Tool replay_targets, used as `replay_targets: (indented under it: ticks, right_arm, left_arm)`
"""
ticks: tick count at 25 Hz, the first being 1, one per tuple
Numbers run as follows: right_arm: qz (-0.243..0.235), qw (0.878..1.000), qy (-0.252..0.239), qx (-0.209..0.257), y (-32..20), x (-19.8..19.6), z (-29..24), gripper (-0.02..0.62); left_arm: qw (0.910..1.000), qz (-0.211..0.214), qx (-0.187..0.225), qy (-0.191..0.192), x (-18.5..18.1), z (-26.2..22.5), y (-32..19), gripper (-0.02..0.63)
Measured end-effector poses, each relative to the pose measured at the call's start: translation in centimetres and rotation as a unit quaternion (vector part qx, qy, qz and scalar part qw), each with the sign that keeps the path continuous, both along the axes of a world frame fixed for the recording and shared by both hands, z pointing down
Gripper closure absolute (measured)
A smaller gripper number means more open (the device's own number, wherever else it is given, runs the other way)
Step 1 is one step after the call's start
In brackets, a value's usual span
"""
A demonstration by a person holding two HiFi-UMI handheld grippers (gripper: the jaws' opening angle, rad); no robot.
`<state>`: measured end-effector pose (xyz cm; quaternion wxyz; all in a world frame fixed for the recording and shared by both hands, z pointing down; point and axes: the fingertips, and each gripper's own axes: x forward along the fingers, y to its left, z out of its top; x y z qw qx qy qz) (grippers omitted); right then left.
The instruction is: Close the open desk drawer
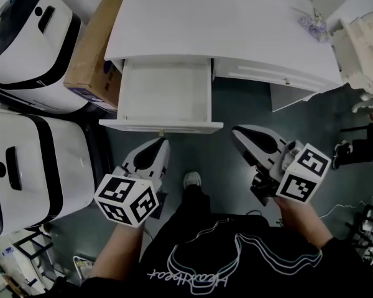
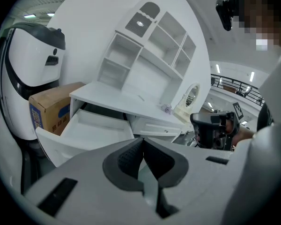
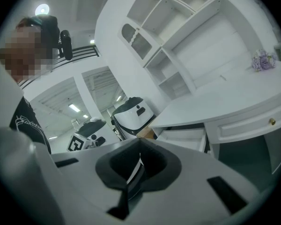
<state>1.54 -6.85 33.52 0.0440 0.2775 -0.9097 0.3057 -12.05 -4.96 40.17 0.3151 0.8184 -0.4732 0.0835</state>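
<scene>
The white desk (image 1: 224,23) has its left drawer (image 1: 165,98) pulled out, bare inside; its front panel (image 1: 161,126) faces me. My left gripper (image 1: 163,143) hovers just short of that panel, jaws shut with nothing between them. My right gripper (image 1: 237,132) hangs to the right of the drawer, in front of the desk's kneehole, also shut on nothing. In the left gripper view the open drawer (image 2: 91,128) lies beyond the closed tips (image 2: 141,140). The right gripper view shows the drawer (image 3: 185,137) past its closed tips (image 3: 139,143).
A cardboard box (image 1: 93,42) stands left of the desk, beside two white-and-black machines (image 1: 31,36) (image 1: 31,166). A closed drawer with a small knob (image 1: 286,79) sits at the desk's right. A purple posy (image 1: 312,23) lies on the desktop. My shoe (image 1: 191,179) is on the dark floor.
</scene>
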Motion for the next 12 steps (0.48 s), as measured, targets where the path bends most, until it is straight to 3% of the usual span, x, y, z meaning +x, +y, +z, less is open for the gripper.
replay_targets:
  ticks: [12]
  right_arm:
    - [0.017, 0.999, 0.018, -0.032, -1.1, 0.5, 2.7, 0.589]
  left_arm:
    - [0.9969, -0.022, -0.059, -0.046, -2.1, 8.3, -1.7, 0.601]
